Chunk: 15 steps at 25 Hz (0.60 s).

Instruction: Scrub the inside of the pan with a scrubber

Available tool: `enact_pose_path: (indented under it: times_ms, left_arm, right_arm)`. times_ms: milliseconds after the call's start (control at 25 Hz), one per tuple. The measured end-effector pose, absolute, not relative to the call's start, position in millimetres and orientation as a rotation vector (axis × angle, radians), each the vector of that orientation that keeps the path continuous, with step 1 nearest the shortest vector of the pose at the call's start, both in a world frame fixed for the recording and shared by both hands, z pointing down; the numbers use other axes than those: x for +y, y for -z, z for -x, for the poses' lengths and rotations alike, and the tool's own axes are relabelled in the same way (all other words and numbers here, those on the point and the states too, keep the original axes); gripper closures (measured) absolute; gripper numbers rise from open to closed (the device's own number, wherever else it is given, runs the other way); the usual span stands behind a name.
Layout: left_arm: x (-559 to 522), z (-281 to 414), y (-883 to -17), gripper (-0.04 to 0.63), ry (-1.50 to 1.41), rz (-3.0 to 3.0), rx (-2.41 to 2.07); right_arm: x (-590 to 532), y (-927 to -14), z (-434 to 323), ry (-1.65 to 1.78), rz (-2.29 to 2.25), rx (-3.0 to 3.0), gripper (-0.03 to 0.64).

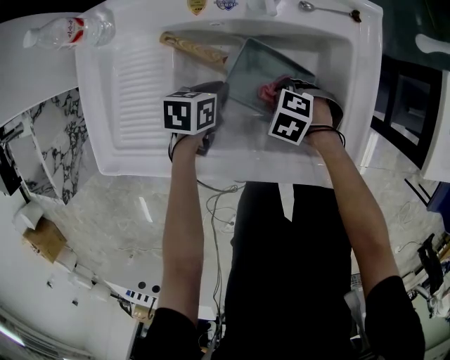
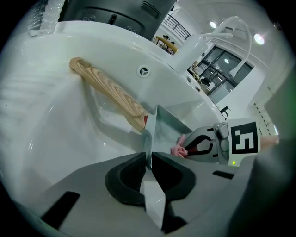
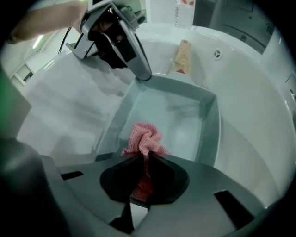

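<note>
A square grey pan with a wooden handle lies tilted in the white sink. My left gripper is shut on the pan's rim, near the handle. My right gripper is shut on a pink mesh scrubber, whose bunched end rests on the pan's inside floor near its front wall. The scrubber shows red inside the pan in the head view, and pink in the left gripper view next to the right gripper.
A plastic water bottle lies on the counter at the sink's far left. A spoon rests on the sink's back rim. The ribbed draining board lies left of the basin. A white tap arches over the far side.
</note>
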State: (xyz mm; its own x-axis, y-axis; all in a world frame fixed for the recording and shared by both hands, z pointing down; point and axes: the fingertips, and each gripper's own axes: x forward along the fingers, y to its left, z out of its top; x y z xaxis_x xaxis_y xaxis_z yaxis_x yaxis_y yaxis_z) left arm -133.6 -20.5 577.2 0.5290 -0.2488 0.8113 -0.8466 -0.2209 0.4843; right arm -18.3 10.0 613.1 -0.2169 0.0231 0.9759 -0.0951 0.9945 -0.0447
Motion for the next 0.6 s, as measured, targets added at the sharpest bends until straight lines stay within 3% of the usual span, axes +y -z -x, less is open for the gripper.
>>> enact_pose_path:
  times_ms: [280, 600]
  left_arm:
    - [-21, 133, -577, 0.537, -0.717, -1.753, -0.91]
    - [-21, 132, -577, 0.537, -0.698, -1.754, -0.9]
  right_arm:
    - [-43, -612, -3, 0.161, -0.234, -1.685, 0.569]
    - [-34, -617, -28, 0.283, -0.137, -1.449, 0.572]
